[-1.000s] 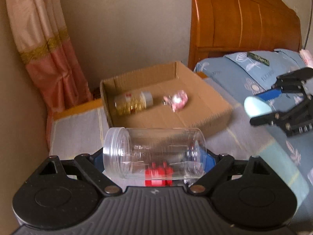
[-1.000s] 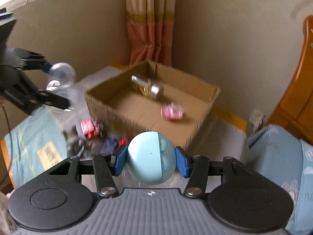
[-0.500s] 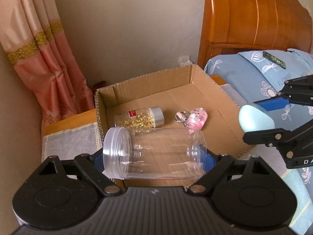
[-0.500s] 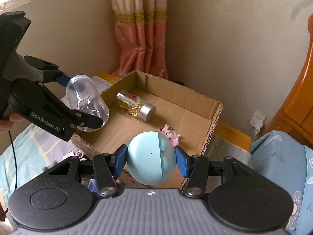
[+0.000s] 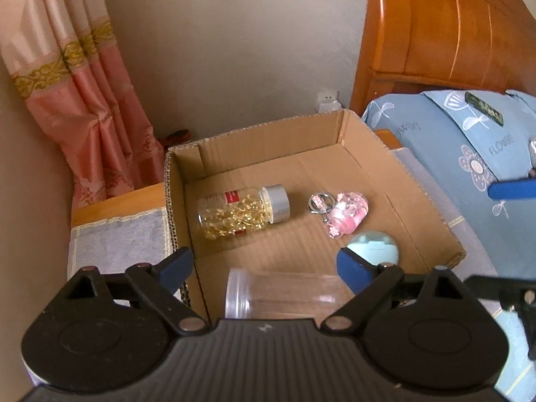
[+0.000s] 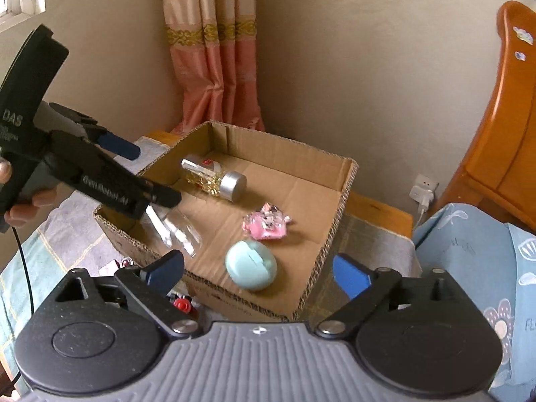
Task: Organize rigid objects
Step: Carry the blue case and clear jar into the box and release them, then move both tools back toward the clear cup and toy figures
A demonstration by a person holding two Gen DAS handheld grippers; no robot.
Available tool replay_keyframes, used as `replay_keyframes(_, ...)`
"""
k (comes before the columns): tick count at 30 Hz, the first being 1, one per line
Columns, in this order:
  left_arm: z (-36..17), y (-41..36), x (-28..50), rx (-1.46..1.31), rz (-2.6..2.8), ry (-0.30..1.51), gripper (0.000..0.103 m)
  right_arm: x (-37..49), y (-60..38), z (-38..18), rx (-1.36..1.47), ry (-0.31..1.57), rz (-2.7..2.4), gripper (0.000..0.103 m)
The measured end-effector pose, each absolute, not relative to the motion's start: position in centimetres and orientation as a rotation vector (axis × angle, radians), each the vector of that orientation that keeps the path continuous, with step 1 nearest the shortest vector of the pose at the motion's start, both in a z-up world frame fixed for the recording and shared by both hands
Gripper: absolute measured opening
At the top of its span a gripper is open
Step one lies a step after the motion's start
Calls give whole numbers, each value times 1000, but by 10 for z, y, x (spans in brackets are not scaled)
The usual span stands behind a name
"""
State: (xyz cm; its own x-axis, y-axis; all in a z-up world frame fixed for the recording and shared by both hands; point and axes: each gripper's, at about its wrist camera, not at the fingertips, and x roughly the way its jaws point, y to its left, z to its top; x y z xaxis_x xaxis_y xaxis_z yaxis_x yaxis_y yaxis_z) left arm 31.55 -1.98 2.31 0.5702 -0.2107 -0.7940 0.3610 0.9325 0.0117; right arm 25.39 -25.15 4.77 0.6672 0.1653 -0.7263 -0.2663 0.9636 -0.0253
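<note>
We see both tools' jaws just opened. The right tool (image 6: 258,273) is spread above the blue ball (image 6: 251,269), the left tool (image 5: 266,266) (also spread) over the clear jar (image 5: 284,296) in the cardboard box (image 5: 268,134).

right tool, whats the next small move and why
Probably lift the right tool back out of the cardboard box. Its jaws have just been opening and stand wide with nothing between them, and the blue ball lies on the box floor beside the pink keychain.
</note>
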Motion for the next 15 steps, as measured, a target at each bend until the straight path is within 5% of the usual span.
replay_keyframes(15, 41, -9, 247, 232, -326, 818, 97, 213, -233, 25, -32, 877, 152, 103)
